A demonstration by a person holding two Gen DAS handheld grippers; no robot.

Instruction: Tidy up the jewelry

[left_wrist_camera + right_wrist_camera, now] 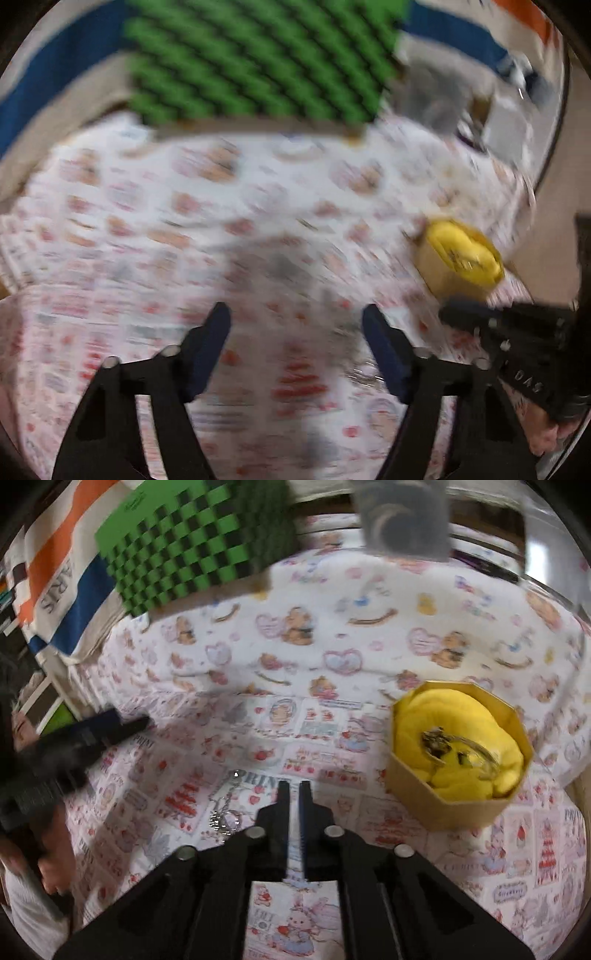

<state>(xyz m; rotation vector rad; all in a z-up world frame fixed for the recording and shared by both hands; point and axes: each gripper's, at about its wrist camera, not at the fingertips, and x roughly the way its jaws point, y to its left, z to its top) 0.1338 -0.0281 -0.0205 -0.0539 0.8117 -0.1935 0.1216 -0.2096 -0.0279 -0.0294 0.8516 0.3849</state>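
Nearest, the right gripper [294,788] is pinched almost closed on nothing, the silver chain [225,812] lying loose on the cloth [332,657] just left of it, so it may snag or be missed, while the left gripper [297,325] gapes empty, and farther right the box [458,797] could tip if knocked.

We see a soft printed cloth [332,635], a shiny metal chain [225,805], a matt cardboard box [417,794] with fluffy yellow cloth [454,716], and matt black plastic grippers.
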